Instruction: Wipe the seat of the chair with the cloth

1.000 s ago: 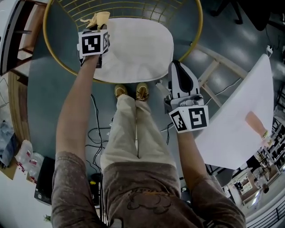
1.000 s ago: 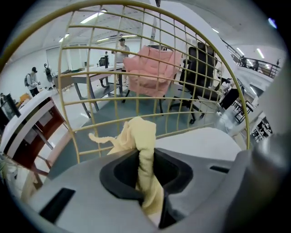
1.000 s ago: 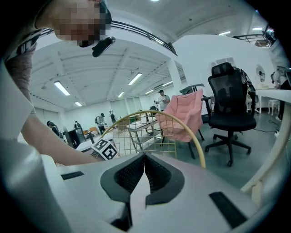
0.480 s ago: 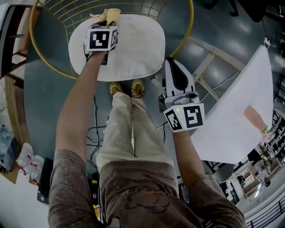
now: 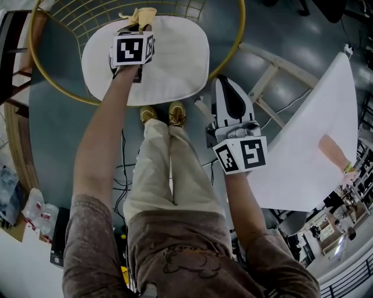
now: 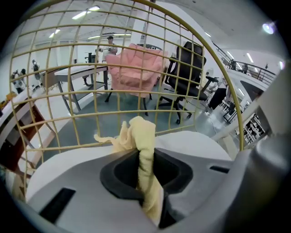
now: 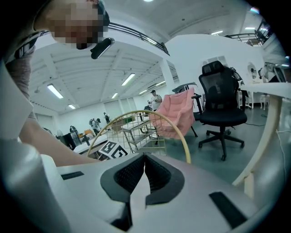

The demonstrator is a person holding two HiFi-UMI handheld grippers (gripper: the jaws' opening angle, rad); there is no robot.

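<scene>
The chair has a gold wire frame (image 5: 236, 43) and a white oval seat (image 5: 175, 64). My left gripper (image 5: 137, 26) reaches over the seat's far part, shut on a pale yellow cloth (image 5: 140, 14) that bunches out past its tips near the seat's back edge. In the left gripper view the cloth (image 6: 142, 141) is pinched between the jaws of the left gripper (image 6: 144, 160), with the seat (image 6: 200, 141) below and the wire back (image 6: 91, 91) behind. My right gripper (image 5: 225, 81) hangs over the floor to the right of the seat. Its jaws (image 7: 144, 166) are shut on nothing.
A white table (image 5: 315, 145) stands at the right, with a pale wooden frame (image 5: 274, 81) beside it. The person's shoes (image 5: 160, 113) are at the seat's near edge, and cables (image 5: 125, 169) lie on the floor. A pink armchair (image 6: 136, 63) and a black office chair (image 7: 220, 104) stand beyond.
My left gripper has slid the cloth from the seat's left edge toward its middle, along the back part. The right gripper has hardly moved.
</scene>
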